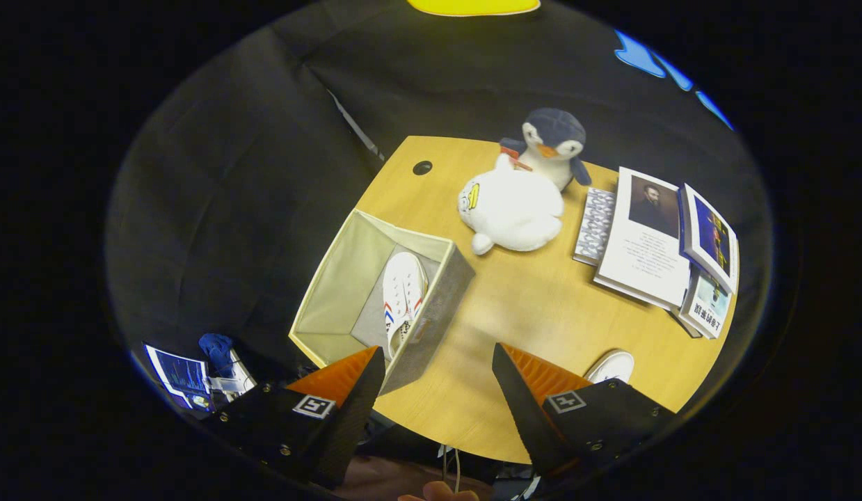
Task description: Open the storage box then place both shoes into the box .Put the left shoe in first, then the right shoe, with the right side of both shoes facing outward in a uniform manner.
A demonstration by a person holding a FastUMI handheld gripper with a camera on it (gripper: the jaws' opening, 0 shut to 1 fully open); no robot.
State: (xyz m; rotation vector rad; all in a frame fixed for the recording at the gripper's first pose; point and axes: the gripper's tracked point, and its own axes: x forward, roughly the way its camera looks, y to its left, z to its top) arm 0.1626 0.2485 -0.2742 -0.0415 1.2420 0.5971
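Note:
The fabric storage box (437, 247) stands open on the wooden table (535, 313), just beyond my left finger. One white shoe (403, 292) with red and blue stripes lies inside it, against the wall nearest the table's middle. A second white shoe (611, 365) rests on the table, mostly hidden behind my right finger (535, 386). My gripper (437, 372) hovers high above the table, open, with only bare tabletop showing in the gap between its fingers.
A white plush toy (514, 209) and a plush penguin (552, 146) sit beyond the box. Several books (653, 240) are stacked to their right. A cable hole (422, 168) marks the far table corner. A screen (180, 376) glows beside the left finger.

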